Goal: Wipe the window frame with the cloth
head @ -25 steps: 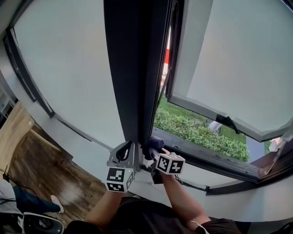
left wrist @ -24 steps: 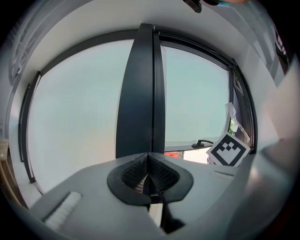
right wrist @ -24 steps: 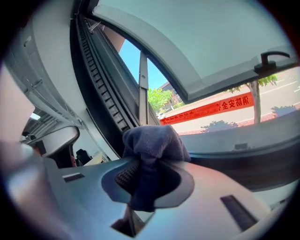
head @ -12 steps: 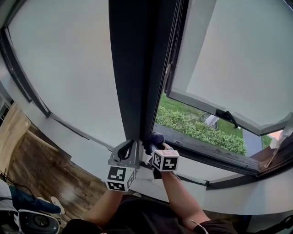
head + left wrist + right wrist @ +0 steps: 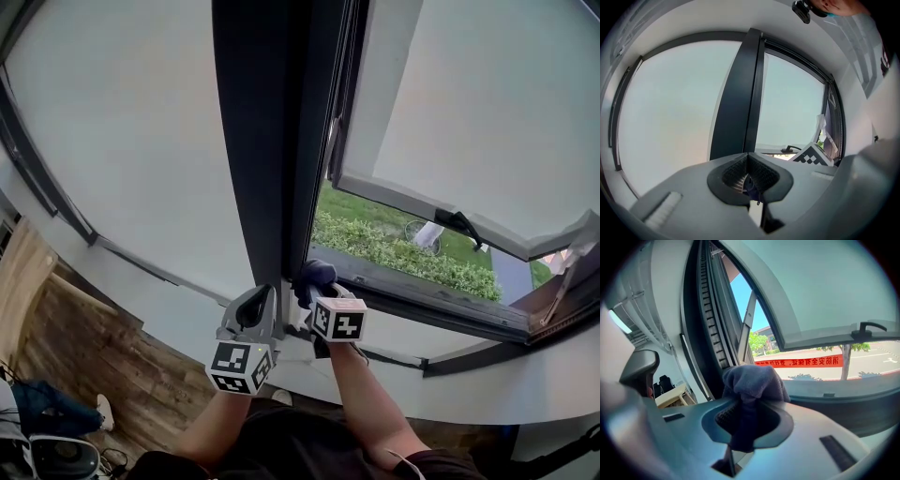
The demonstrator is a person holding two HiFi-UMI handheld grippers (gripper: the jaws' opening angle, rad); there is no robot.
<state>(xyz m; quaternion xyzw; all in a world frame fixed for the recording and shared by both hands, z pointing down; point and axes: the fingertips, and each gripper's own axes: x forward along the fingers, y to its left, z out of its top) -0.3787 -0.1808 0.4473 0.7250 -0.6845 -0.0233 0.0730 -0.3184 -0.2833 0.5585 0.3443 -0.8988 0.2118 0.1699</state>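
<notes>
The right gripper (image 5: 749, 409) is clamped on the dark blue cloth (image 5: 753, 380), which bunches above its jaws at the foot of the dark window frame (image 5: 705, 338) just ahead. From the head view, that cloth is only a small lump beyond the gripper. The left gripper (image 5: 748, 163), just left of the right one, has its jaws pressed together and points up the frame's upright. A dark scrap at their seam is too small to tell.

1. Indoor room, looks office-like — pale table (image 5: 675, 395) and dark chair (image 5: 663, 382) at the back, wood-plank floor (image 5: 103, 356).
2. Large glazing in a dark window frame (image 5: 267, 141), one sash (image 5: 450, 112) swung open.
3. Outside — hedge (image 5: 394, 253), red banner (image 5: 801, 363).
</notes>
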